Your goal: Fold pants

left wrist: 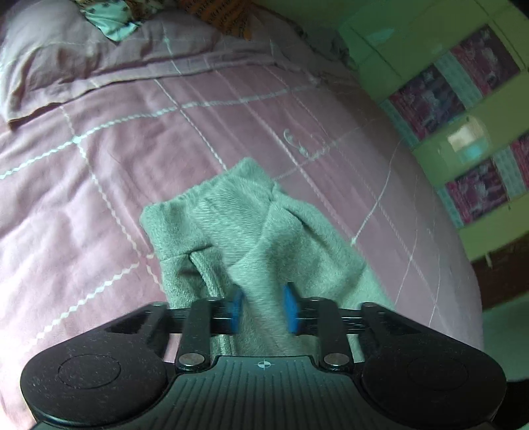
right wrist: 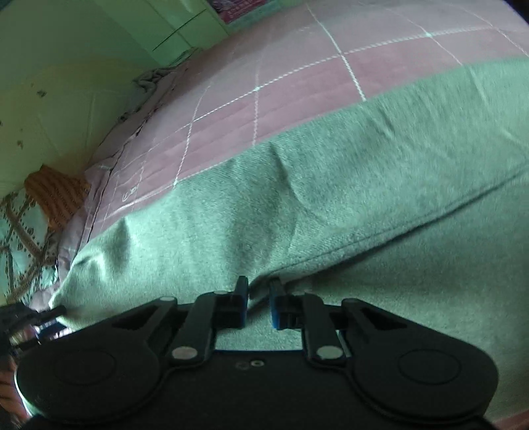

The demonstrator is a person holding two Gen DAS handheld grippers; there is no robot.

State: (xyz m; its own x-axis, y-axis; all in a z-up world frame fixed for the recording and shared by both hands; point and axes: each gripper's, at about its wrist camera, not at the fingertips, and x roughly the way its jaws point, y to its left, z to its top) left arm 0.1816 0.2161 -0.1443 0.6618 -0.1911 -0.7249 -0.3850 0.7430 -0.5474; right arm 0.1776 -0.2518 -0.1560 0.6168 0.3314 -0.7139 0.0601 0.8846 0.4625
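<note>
The grey-green pants [left wrist: 251, 228] lie on a pink checked bedspread [left wrist: 132, 139]. In the left wrist view my left gripper [left wrist: 263, 306] is shut on a bunched fold of the pants, which hangs forward from the blue pads, lifted off the bed. In the right wrist view the pants [right wrist: 330, 185] fill most of the frame, spread flat with a folded edge running diagonally. My right gripper [right wrist: 258, 299] is low over that edge, its jaws nearly closed on the cloth. The left gripper shows at the far left [right wrist: 49, 316].
A pillow [left wrist: 82, 56] in the same pink cloth lies at the head of the bed, with patterned and orange cloth [left wrist: 228, 20] behind it. A green wardrobe [left wrist: 463, 99] with patterned panels stands past the bed's right side. A pale wall [right wrist: 66, 82] borders the bed.
</note>
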